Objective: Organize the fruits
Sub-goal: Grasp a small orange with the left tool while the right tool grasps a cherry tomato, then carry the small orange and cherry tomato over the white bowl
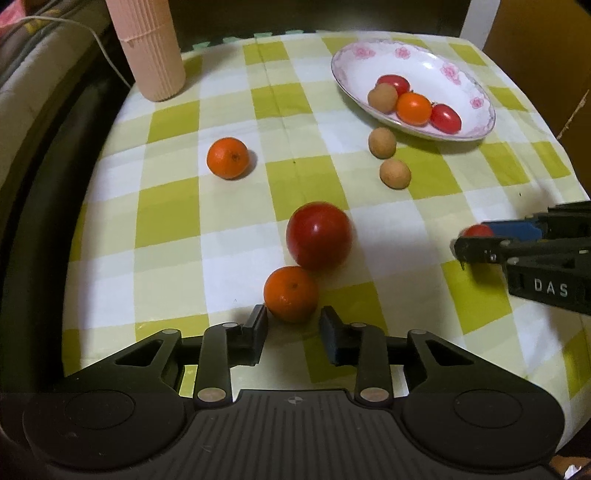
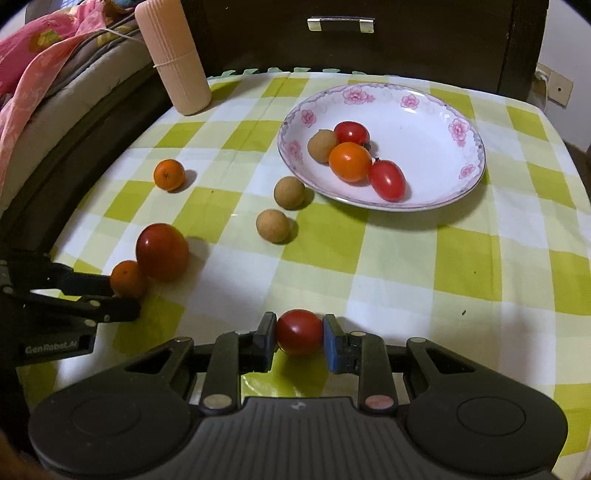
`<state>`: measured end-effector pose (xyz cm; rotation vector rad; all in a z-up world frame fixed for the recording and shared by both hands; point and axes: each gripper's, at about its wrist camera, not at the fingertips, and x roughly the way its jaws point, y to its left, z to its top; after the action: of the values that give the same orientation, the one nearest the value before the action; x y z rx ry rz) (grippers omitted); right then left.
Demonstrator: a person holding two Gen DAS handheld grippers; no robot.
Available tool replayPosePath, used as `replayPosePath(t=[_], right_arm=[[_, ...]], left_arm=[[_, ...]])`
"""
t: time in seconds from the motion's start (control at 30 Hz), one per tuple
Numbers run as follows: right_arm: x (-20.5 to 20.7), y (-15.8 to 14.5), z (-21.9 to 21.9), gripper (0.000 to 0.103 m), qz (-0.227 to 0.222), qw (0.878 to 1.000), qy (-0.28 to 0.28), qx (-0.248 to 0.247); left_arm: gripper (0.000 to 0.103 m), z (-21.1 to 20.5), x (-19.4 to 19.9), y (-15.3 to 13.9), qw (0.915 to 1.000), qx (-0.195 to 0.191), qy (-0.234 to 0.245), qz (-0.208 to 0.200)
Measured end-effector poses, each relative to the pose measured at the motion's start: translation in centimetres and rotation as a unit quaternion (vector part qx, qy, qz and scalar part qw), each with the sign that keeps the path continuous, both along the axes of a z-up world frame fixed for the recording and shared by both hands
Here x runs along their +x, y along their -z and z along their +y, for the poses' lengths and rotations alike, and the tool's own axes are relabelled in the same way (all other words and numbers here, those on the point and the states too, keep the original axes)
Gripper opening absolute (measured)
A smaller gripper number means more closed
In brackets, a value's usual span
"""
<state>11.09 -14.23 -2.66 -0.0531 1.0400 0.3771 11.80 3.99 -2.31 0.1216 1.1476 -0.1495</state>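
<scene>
R wrist: drawer handle (image 2: 340,24), L wrist: DAS label (image 1: 550,287) on right gripper (image 1: 466,240)

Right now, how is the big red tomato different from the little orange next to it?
The big red tomato is larger, red and glossy; the little orange is smaller, orange and duller. The orange sits between the left gripper fingers; the tomato lies beyond them. Both are round, touching, on the checked cloth.

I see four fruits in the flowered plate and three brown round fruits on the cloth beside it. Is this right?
Not quite: only two brown round fruits lie on the cloth beside the flowered plate, as the right wrist view shows. The plate does hold four fruits.
</scene>
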Motion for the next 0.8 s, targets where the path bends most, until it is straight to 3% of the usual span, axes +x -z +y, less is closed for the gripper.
replayPosePath(t=[0.07,0.33,0.4,0.53,0.8], right_arm=[[0.0,0.0,-0.1,0.026,0.000,1.000,0.001,0.002],[0.1,0.2,-0.3,0.027,0.003,1.000,-0.003,0.008],[0.1,0.2,-0.4,0.027,0.005,1.000,-0.003,0.008],[0.0,0.1,-0.3,0.027,0.005,1.000,0.002,0.007],[-0.3,-0.1,-0.3,0.025,0.007,1.000,0.010,0.003]], left_arm=[[0.049,0.0,0.1,0.0,1.0000,0.004,-0.003,-0.003],[0.057,-0.3,0.2,0.1,0.9999,0.010,-0.001,-0.006],[0.056,-0.4,0.3,0.1,0.9999,0.007,-0.001,-0.007],[0.037,-0.7,-0.1,0.0,0.9999,0.007,0.012,-0.006],[0.037,-0.9,-0.5,-1.0,0.9995,-0.020,0.020,-0.013]])
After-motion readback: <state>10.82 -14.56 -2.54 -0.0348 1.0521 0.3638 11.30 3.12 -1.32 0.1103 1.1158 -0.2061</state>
